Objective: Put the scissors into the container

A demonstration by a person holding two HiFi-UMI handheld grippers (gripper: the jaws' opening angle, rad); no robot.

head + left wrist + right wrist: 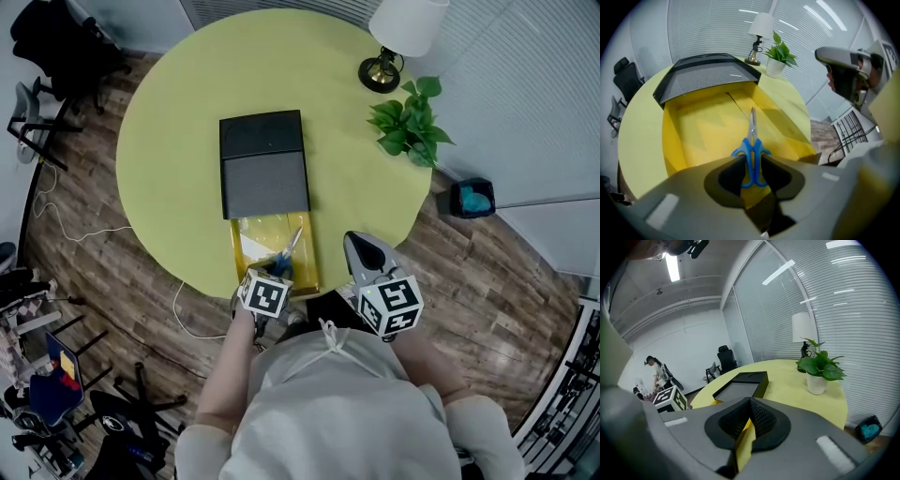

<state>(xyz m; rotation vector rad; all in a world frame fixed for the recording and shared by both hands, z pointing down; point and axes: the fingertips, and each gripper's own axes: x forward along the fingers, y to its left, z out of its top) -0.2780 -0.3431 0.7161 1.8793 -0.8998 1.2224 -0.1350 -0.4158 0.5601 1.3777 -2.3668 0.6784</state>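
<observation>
On the round yellow-green desk [178, 141], near its front edge: an open yellow container [246, 230], with a dark lid [264, 164] over its far part. Inside that container, above the yellow floor: the scissors [752, 145], blue handles toward the person, steel blades pointing at the lid. Pinched by the handles in the left hand-held gripper [752, 161], pads flush against both outer sides, handle loops flaring just past the jaw tips. Cannot tell whether the blade tip touches the floor. Just right of the container: the right hand-held gripper [749, 414], jaws pressed nearly together on a thin yellow sheet [743, 446] running down between the pads. Cannot tell what that sheet belongs to. At the desk's far right edge: a white-shaded lamp [398, 37] and a potted plant [408, 122], well apart from the container.
</observation>
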